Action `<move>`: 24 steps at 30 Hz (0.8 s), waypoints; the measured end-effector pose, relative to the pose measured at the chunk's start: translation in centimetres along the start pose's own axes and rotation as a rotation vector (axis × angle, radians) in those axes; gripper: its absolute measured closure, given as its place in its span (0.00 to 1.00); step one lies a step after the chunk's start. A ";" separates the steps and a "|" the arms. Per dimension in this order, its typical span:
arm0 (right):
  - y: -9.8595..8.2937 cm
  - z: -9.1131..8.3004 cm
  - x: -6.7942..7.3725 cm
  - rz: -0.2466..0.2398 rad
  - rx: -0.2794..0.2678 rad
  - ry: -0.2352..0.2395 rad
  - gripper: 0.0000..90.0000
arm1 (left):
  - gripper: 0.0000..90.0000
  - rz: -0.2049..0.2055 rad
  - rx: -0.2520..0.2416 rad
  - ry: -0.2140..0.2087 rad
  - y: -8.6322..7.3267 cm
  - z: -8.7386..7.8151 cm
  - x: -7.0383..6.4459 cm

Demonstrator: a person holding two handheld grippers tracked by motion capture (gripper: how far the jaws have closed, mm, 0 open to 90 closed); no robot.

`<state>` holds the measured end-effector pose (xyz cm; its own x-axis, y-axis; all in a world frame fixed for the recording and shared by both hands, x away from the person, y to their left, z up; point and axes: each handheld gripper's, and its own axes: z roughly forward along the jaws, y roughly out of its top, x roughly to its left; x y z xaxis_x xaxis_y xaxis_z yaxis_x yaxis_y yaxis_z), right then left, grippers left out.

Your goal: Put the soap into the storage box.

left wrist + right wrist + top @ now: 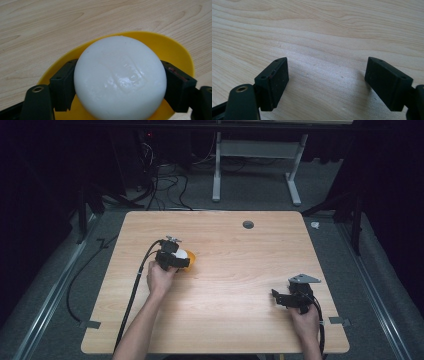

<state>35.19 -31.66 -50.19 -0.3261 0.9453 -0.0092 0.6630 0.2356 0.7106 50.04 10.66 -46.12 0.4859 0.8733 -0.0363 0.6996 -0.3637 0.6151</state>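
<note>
1. White ball sits clamped between both black pads of left gripper, over yellow bowl.
2. Bowl rests on wooden table, left of centre.
3. Right gripper low near table's right edge, jaws spread wide, nothing between them, well apart from bowl.

- High view: the wooden table is lit from above, brightest near its middle; the floor and room around it fall off into near black
- Left gripper view: bright, even light; the white round object carries a soft glare patch, and the near black parts at the bottom edge blur
- Right gripper view: sharp wood grain, soft shadows beside both jaws
</note>
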 end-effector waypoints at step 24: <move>0.0 0.0 0.0 -0.002 0.000 0.000 0.22 | 0.20 0.001 -0.108 -0.021 0.5 -4.0 0.7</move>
<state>35.20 -31.67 -50.20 -0.3278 0.9447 -0.0104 0.6620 0.2375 0.7109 48.62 12.44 -42.71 0.4984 0.8654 -0.0515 0.6391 -0.3266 0.6963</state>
